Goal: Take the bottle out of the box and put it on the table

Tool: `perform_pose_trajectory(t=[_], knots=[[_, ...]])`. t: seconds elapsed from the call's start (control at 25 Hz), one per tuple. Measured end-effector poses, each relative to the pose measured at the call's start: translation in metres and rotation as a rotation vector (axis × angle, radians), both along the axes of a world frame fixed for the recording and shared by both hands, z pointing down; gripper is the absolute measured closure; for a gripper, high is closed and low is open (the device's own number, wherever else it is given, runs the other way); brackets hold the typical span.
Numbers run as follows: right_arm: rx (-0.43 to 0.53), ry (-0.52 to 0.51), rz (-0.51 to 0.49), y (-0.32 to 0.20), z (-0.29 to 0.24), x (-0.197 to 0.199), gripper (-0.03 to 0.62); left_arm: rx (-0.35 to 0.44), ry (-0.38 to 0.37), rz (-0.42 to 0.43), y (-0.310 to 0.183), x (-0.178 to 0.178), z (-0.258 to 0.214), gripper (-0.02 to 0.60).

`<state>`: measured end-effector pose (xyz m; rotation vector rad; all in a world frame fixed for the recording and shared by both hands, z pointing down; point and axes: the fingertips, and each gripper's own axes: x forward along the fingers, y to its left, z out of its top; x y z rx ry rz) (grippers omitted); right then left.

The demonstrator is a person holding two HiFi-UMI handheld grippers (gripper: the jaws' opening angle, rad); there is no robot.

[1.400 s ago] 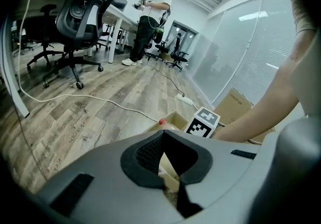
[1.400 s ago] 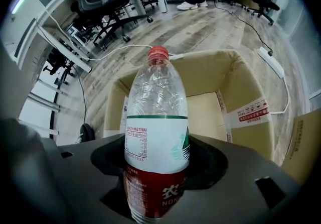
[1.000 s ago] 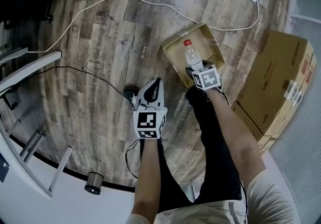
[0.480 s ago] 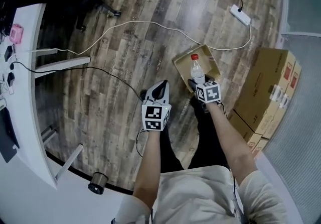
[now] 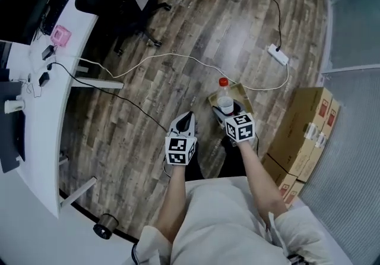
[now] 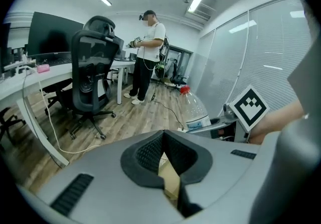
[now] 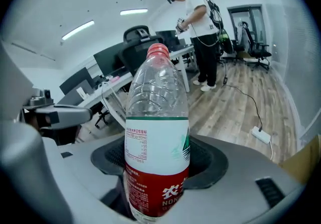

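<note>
- On my right gripper (image 7: 158,170) the jaws are clamped on the bottle (image 7: 156,132), which stands upright and is gripped low on its label.
- On my left gripper (image 6: 163,142) the jaws are closed together and hold nothing.
- The bottle sits higher above the box (image 5: 242,94) than a second ago, so the lift-out looks done.
- The counter (image 5: 35,85) has come into view at the left, well apart, and the carry there remains.

Items counted: one bottle (image 5: 224,102); two grippers, left (image 5: 185,117) and right (image 5: 228,116); one open box (image 5: 242,94); at least two stacked cartons (image 5: 303,121); one power strip (image 5: 277,54); one office chair (image 6: 90,75); one second person (image 6: 146,57).
</note>
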<state>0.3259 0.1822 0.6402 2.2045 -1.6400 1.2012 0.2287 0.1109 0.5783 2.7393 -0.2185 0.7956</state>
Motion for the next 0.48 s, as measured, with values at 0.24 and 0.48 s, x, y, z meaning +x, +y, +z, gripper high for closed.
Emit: perform_pose_trajectory(t=[0.24, 0.48], knots=[[0.181, 0.085, 0.020, -0.028, -0.106, -0.019, 0.283, 0.038, 0.068, -0.085, -0.022, -0.029, -0.072, 0.569], [0.227, 0.256, -0.018, -0.062, -0.177, -0.029, 0.283, 0.133, 0.143, -0.146, -0.070, -0.051, -0.134, 0.568]])
